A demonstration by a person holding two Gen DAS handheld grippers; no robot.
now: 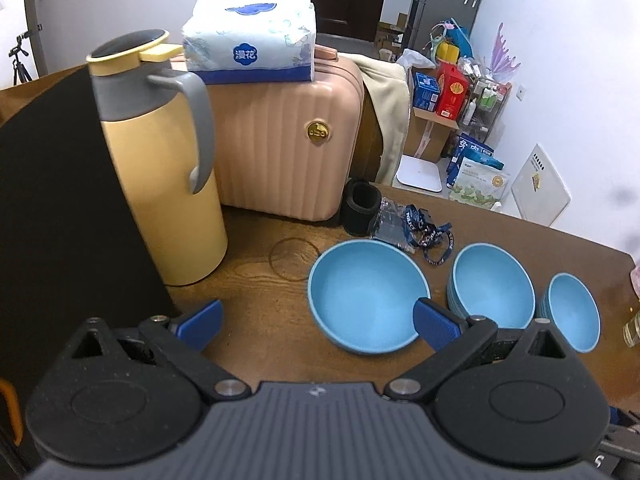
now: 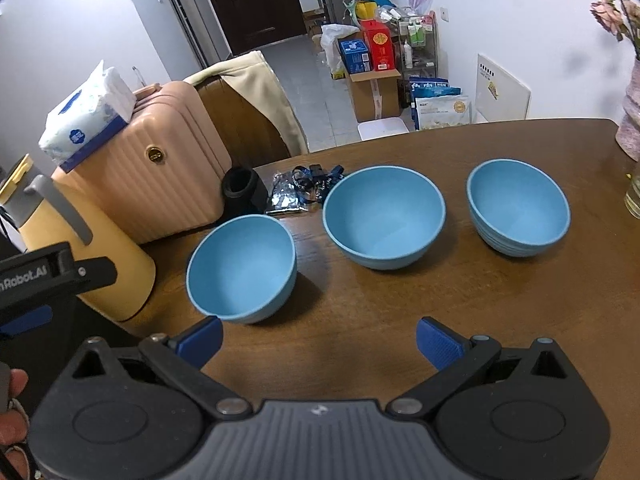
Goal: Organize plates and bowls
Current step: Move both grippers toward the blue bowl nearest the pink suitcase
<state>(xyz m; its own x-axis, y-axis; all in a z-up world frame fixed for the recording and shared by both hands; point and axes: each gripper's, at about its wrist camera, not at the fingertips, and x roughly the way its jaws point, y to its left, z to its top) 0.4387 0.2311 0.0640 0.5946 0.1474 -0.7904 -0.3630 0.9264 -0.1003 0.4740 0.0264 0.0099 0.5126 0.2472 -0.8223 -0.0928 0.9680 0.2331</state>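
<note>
Three blue bowls stand in a row on the brown wooden table (image 2: 360, 300). In the right wrist view they are the left bowl (image 2: 242, 268), the middle bowl (image 2: 384, 216) and the right bowl (image 2: 518, 212), whose outside shows ribbed lines. My right gripper (image 2: 320, 340) is open, hovering in front of the gap between the left and middle bowls. The left wrist view shows the same left bowl (image 1: 366, 296), middle bowl (image 1: 494, 286) and right bowl (image 1: 572, 312). My left gripper (image 1: 318, 322) is open, and its right fingertip overlaps the left bowl's near rim.
A yellow thermos jug (image 1: 160, 168) stands left of the bowls beside a pink suitcase (image 1: 280, 136) topped by a tissue pack (image 1: 250, 36). Behind the bowls lie a black cylinder (image 2: 242, 190) and a blue lanyard (image 2: 316, 182). A pink vase (image 2: 630, 120) stands at the table's right edge.
</note>
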